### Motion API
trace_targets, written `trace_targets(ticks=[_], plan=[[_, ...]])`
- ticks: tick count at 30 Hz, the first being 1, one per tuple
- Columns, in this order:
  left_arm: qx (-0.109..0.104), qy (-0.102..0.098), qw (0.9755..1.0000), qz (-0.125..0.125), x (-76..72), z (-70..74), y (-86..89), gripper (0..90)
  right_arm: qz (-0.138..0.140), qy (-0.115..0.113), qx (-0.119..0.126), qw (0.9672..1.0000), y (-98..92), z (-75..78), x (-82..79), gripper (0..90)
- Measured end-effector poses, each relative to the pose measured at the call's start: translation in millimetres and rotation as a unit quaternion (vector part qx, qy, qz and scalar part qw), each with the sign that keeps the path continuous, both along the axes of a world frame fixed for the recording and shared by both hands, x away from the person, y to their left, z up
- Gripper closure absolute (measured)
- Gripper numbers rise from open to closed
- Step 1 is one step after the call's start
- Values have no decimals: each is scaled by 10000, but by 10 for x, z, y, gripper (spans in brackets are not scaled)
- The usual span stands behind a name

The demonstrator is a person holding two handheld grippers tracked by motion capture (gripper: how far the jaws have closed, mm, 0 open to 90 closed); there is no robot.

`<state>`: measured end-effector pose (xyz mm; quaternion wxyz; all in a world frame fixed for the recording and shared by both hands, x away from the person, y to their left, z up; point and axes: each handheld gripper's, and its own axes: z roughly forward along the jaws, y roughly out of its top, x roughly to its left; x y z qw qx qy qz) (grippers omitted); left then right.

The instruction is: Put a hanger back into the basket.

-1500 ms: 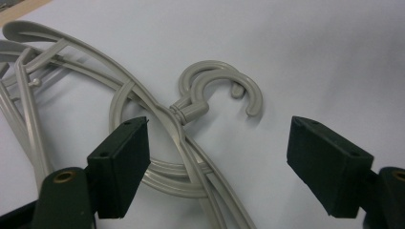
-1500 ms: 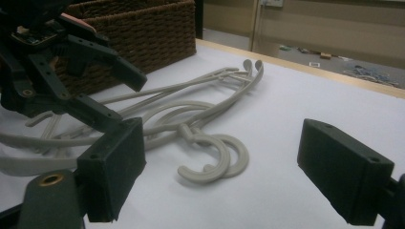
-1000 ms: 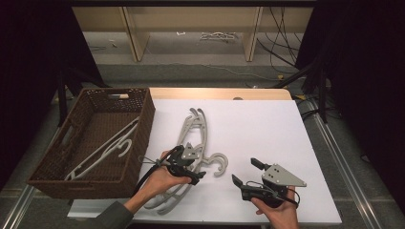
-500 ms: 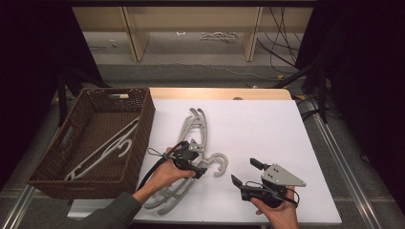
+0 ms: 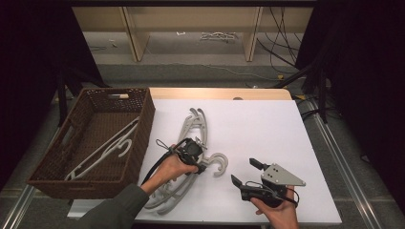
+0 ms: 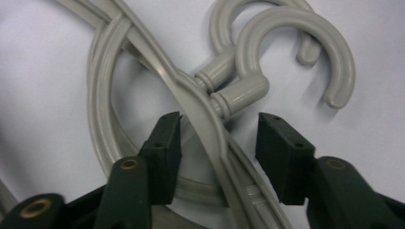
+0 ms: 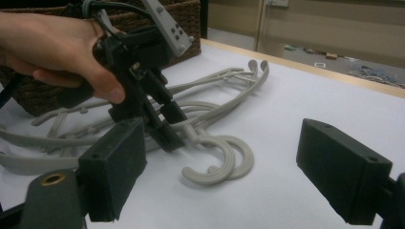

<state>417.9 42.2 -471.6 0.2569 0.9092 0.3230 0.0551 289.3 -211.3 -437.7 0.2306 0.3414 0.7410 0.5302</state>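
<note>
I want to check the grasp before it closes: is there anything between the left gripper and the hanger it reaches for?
Nothing visible is in the way. The left gripper has its jaws on either side of the top hanger, just below the hook neck; they have just been closing and do not press yet. A second hanger lies underneath.

Your hangers [image 6: 200, 95] are smooth grey plastic with a slight sheen; the tongs [image 6: 217, 157] have matt black pads; the basket [image 5: 143, 119] is rough brown wicker, the surface [image 5: 267, 129] matt white.
</note>
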Motion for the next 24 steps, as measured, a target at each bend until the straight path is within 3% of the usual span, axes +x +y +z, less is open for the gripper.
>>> trace_targets(ticks=[4,6,9,11,13,16,17,18,19,20,23,24], plan=[[-109,356,9993,43,43,27,14,633,24,-2,95,10000,17,-5,2,183],[-120,409,9991,70,49,37,18,650,15,-126,37,9999,13,-13,16,183],[-280,608,9977,111,71,75,64,714,36,7,65,10000,13,-1,2,184],[-282,591,9978,69,72,96,89,721,8,-173,21,9998,12,-11,21,184],[-381,688,9969,100,73,109,115,733,11,-202,32,9998,12,-11,22,184],[-470,613,9970,96,91,151,161,759,13,-170,25,9999,16,-9,21,184],[-487,602,9969,111,95,165,174,770,49,-27,67,10000,24,-10,8,184],[-521,596,9968,140,98,182,189,780,47,-46,67,10000,23,-11,9,184],[-521,506,9973,132,102,200,207,789,12,-193,22,9998,13,-9,21,184],[-477,392,9980,150,94,219,219,795,19,-172,32,9998,12,-6,20,184],[-571,440,9973,132,96,262,266,798,-1,-33,-24,10000,13,-3,5,184],[-602,418,9972,146,97,278,280,799,35,-24,63,10000,23,-10,8,184]])
